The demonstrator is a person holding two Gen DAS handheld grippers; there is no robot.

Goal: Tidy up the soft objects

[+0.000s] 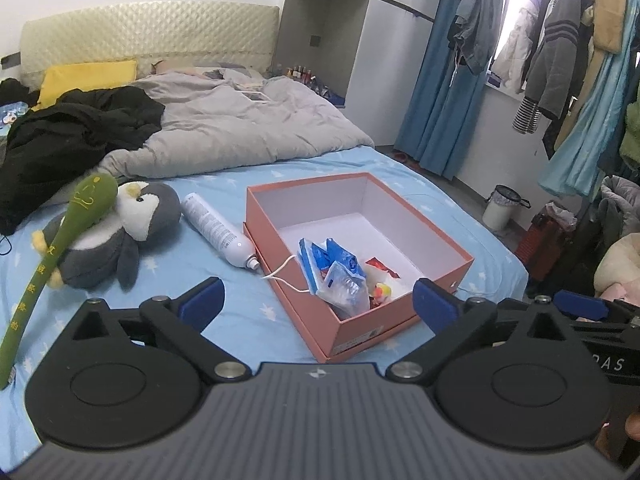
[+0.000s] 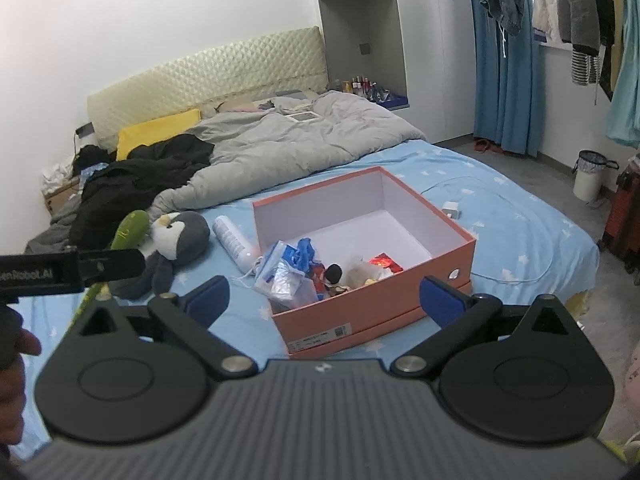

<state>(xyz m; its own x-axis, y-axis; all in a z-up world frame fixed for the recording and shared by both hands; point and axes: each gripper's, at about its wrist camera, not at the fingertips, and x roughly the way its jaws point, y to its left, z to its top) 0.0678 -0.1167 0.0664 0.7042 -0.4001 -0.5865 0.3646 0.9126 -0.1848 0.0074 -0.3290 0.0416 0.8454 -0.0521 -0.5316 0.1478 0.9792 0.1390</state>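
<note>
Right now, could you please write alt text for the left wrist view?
An open left gripper hovers empty over a blue bed sheet, facing an orange box holding a few packets. Left of the box lie a white bottle and a penguin plush with a green toy across it.

box open-topped, clutter filling near corner

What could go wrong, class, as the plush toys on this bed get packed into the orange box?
The green plush stick lies across the penguin plush; lifting one may drag the other. The white spray bottle lies against the orange box and could be knocked. The white cable trailing over the box's edge may snag.
</note>
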